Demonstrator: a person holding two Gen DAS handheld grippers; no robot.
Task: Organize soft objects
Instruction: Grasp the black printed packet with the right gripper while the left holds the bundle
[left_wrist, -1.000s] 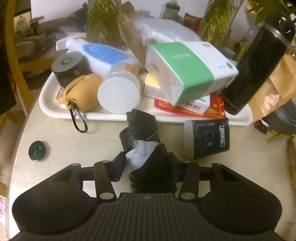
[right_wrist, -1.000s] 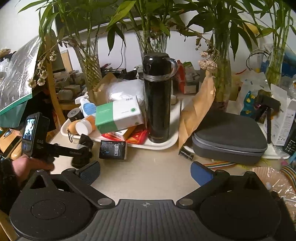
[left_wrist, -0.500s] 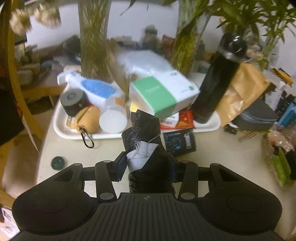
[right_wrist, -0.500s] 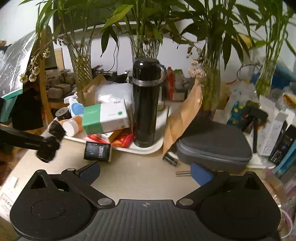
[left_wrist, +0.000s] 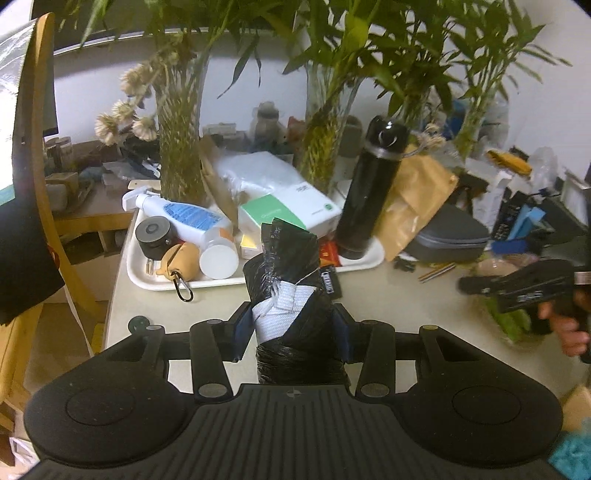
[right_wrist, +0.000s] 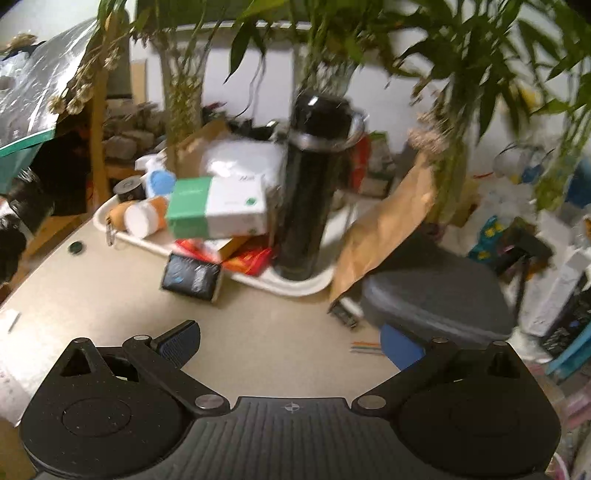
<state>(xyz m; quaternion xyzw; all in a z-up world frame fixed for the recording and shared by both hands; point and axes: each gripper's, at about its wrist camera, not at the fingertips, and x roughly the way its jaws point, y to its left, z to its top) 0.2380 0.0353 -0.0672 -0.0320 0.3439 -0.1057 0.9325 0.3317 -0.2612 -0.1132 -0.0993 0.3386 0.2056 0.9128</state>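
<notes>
My left gripper (left_wrist: 291, 328) is shut on a roll of black plastic bags (left_wrist: 288, 269) wrapped with a white band, held upright well above the table. The roll hides part of the white tray (left_wrist: 155, 284) behind it. My right gripper (right_wrist: 290, 347) is open and empty above the beige table, its blue pads (right_wrist: 181, 345) wide apart. It also shows at the right edge of the left wrist view (left_wrist: 524, 286), held by a hand. A green and white tissue pack (right_wrist: 218, 212) lies on the tray (right_wrist: 295, 286). A small black packet (right_wrist: 192, 277) lies on the table before the tray.
The tray carries a tall black flask (left_wrist: 369, 195), a white spray bottle (left_wrist: 184, 218), a tan pouch with a carabiner (left_wrist: 181, 258) and a black round tin (left_wrist: 153, 236). A grey zip case (right_wrist: 436, 295), a brown paper bag (right_wrist: 388, 225) and plant vases stand around it.
My left gripper has lifted the black roll higher and pulled back from the tray. My right gripper has moved and its view is now blurred; the black packet stays on the table.
</notes>
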